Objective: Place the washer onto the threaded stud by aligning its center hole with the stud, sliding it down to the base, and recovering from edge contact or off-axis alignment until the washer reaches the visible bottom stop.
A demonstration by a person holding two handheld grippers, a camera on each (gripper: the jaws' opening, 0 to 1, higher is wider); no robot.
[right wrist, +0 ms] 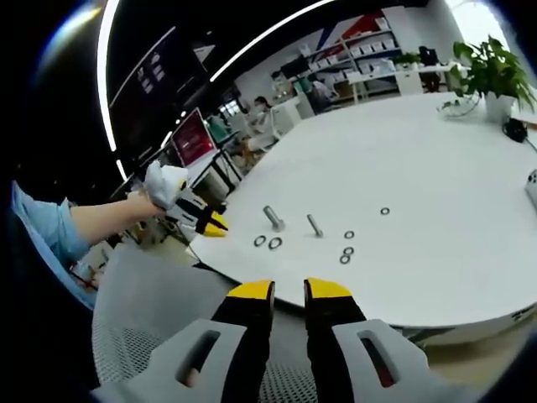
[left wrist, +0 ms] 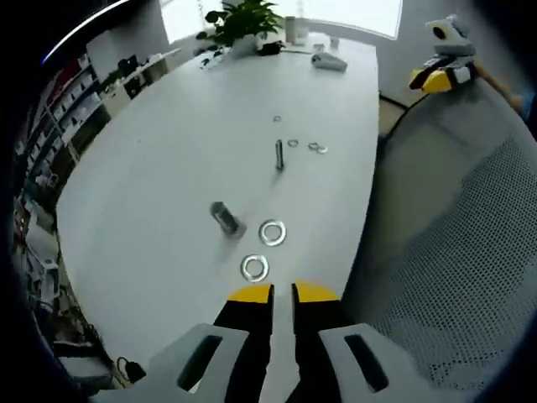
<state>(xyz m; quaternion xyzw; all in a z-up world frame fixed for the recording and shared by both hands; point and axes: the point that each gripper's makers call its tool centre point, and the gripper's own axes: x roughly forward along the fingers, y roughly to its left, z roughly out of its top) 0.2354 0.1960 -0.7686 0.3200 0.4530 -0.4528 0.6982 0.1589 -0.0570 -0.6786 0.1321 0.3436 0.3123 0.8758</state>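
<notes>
The left gripper (left wrist: pixel 283 291) hung nearly closed and empty just short of two washers (left wrist: pixel 254 268) on the table (left wrist: pixel 151 176), likely lining up a pick. The stud (left wrist: pixel 279 154) stood upright beyond. The right gripper (right wrist: pixel 289 290), slightly open and empty, waited off the table edge.

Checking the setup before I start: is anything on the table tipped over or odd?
Yes: one bolt lies on its side near two large washers, while the threaded stud stands upright.
</notes>
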